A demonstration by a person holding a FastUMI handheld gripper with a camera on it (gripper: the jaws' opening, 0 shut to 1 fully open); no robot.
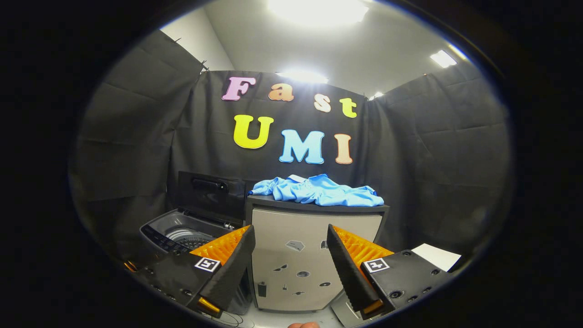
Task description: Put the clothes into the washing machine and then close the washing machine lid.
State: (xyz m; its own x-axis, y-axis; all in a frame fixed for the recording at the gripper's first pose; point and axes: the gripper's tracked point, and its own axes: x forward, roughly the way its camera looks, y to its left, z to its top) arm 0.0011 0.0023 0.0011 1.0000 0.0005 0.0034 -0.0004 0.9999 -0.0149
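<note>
- Holding the gripper (290, 264) level, you have its two fingers spread wide, with nothing between them and nothing touching either one.
- Your orange-ribbed fingers (230, 255) frame the front of a small grey cabinet (300, 255) with a dark top, which stands beyond the tips and well apart from them.
- The clothes are a light blue shirt (319, 190) (crumpled, collar showing near the back), lying on the cabinet's dark top and spreading across most of its width.
- The washing machine (182, 232) is a top-loader standing just beside the cabinet, behind and beyond your left finger.
- Its lid (210, 193) is raised upright at the back, dark, with a handle showing on it.
- The drum (187, 237) is open to view, with a ribbed metal inside; your left finger hides part of its near rim.
- A control panel (159, 239) with small buttons runs along the machine's near left edge.
- The cabinet's door carries several small dark stickers or marks (295, 246); what they depict is too small to tell.
- Each finger mount bears a square black-and-white marker (207, 264) on its black housing.
- A white sheet (437, 256) lies past the right finger's housing, low and off to that side.
- A fingertip of your hand (304, 325) peeks in below the gripper.
- The shirt is not in the machine, and the lid is not closed.
</note>
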